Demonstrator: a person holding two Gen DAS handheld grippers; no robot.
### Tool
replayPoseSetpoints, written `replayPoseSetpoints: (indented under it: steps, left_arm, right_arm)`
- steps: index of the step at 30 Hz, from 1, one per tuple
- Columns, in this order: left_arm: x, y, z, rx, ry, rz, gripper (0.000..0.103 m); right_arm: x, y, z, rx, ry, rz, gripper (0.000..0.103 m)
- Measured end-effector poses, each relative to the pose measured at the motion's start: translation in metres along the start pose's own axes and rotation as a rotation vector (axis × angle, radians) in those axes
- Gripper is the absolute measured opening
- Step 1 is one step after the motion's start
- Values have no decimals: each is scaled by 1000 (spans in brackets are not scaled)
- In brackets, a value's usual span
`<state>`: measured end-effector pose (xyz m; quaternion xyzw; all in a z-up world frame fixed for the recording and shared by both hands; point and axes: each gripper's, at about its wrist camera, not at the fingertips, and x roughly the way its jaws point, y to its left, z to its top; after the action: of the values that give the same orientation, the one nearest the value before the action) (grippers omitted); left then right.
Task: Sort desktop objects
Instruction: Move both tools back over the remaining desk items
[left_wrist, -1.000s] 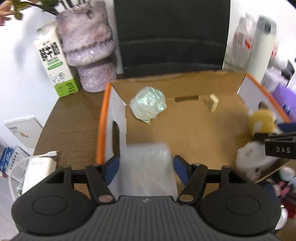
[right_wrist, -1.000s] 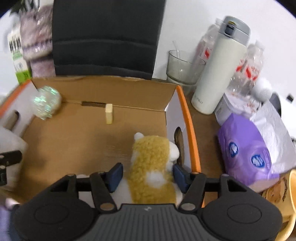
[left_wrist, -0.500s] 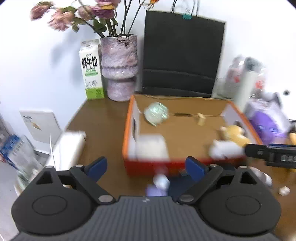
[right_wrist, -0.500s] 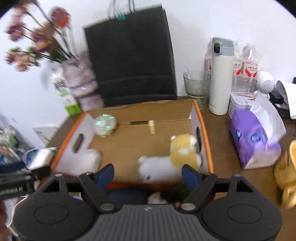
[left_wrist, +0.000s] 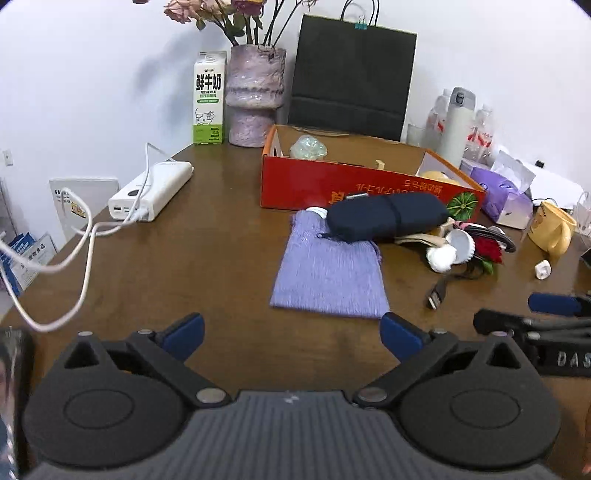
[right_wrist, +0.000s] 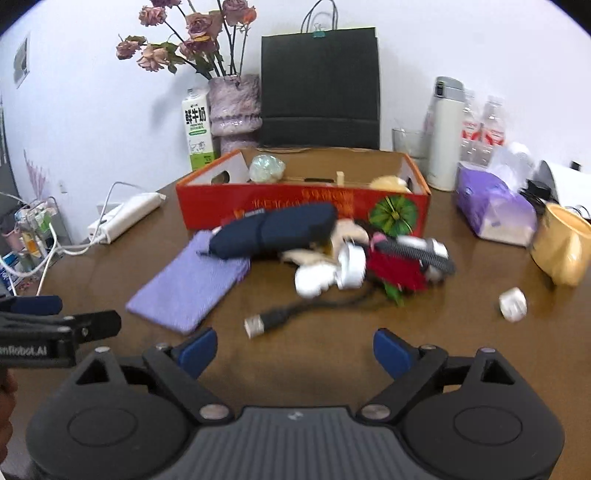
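Note:
A red cardboard box (left_wrist: 317, 184) (right_wrist: 280, 201) stands at the back of the brown table, with a clear wrapped ball (left_wrist: 308, 147) and a yellow plush (right_wrist: 388, 182) inside. In front of it lie a purple cloth pouch (left_wrist: 328, 269) (right_wrist: 188, 284), a dark blue case (left_wrist: 384, 218) (right_wrist: 273, 229), a white cap, a red flower (right_wrist: 395, 269) and a black USB cable (left_wrist: 437, 293) (right_wrist: 269, 321). My left gripper (left_wrist: 291, 332) is open and empty, near the pouch's front edge. My right gripper (right_wrist: 295, 350) is open and empty, just before the USB plug.
A white power bank (left_wrist: 153, 190) with cables lies at the left. A milk carton (left_wrist: 208, 98), a vase with flowers (left_wrist: 255, 96) and a black bag (left_wrist: 351, 74) stand at the back. A thermos (right_wrist: 443, 133), purple tissue pack (right_wrist: 495, 206) and yellow mug (right_wrist: 561, 243) are at the right.
Both grippers let go of their things inside the box, a white pack and the plush toy, then pulled back over the table's front. Both jaws have opened wide.

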<state>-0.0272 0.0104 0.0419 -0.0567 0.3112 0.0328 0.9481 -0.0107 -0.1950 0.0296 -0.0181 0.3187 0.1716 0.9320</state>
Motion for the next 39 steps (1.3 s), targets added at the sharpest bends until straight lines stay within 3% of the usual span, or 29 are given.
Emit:
replayPoseSetpoints:
  steps: [5,8,11,14,24,34,39]
  left_arm:
    - [-10,-5,-31,55,-24,-17,103]
    - [-14,-5,-44,55,-29,-27,103]
    - [-20,-2,-45,39,-103,-31,103]
    - [-14,-10,-43,83,-59,-26,103]
    - [-14,-17,-47,151,-58,-28,103]
    - [-12,-16,-45,131,-32,9,103]
    - [-2,-26,-31,171,-44,-12,103]
  right_arm:
    - [-26,7,-30,-31,-33,-37,92]
    - [-40,1,-50,14,-54,-31,92]
    - [-45,-6,-65,79,-74,9,92]
    - [-46,-1,-66,50,-104,-18,92]
    - [-44,7,-67,2,-115,-70,92]
    - [-43,0,-66,34,-97,-15,92]
    - [-36,-21,-54,131,-46,15,92]
